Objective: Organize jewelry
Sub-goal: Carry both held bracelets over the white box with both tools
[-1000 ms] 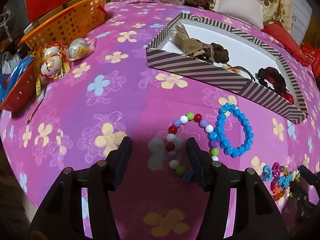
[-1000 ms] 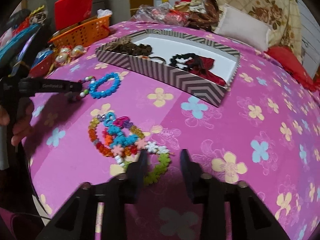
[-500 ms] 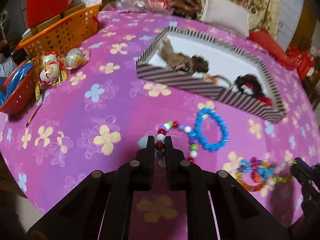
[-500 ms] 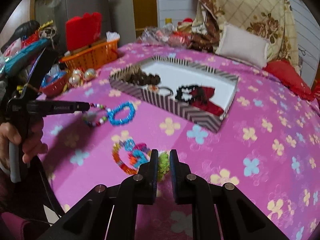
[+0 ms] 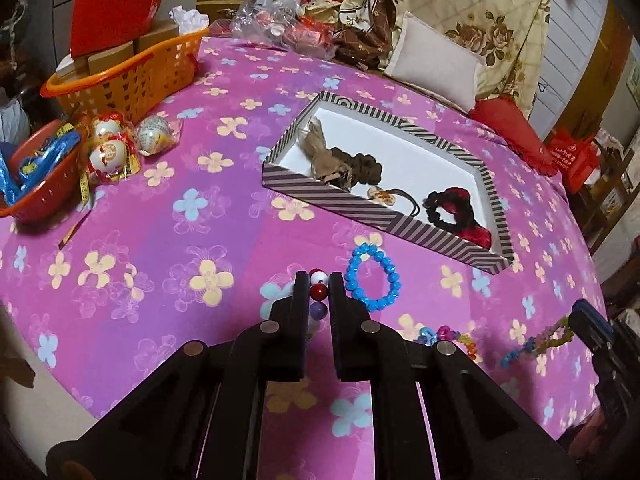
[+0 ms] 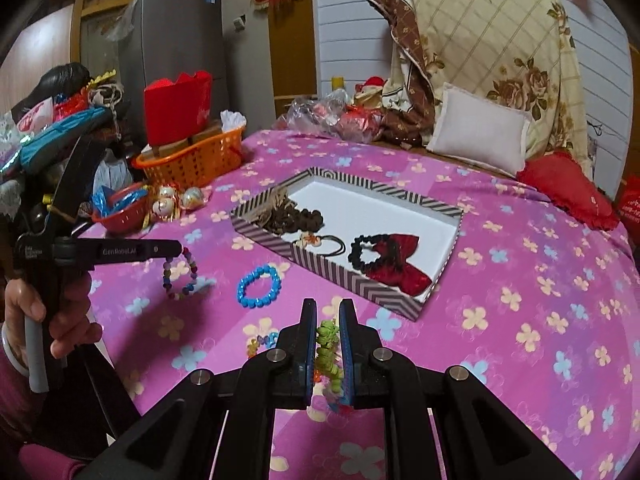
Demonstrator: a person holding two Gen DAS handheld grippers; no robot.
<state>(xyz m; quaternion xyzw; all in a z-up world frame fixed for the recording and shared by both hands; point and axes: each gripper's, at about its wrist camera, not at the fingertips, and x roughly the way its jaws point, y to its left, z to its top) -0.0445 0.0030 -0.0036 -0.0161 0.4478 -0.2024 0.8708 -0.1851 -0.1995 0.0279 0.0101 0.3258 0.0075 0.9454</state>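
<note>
Bracelets both off the bed now: my left gripper [image 5: 319, 286], spread a second ago, pinches the multicolour bead bracelet [image 6: 180, 274]; my right gripper [image 6: 328, 330] pinches the green flower bracelet [image 6: 329, 350]. Striped box [image 5: 362, 210] at 1 o'clock is next; blue bracelet [image 5: 372, 278] remains.

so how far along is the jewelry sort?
Done: the striped box already holds hair ties, a dark scrunchie and a red bow.
In hand: the left claw is shut on the multicolour bead bracelet, hanging clear of the cloth; the right claw is shut on the green flower string.
Left: both go in the box, and the blue bracelet lies untouched on the cloth.
</note>
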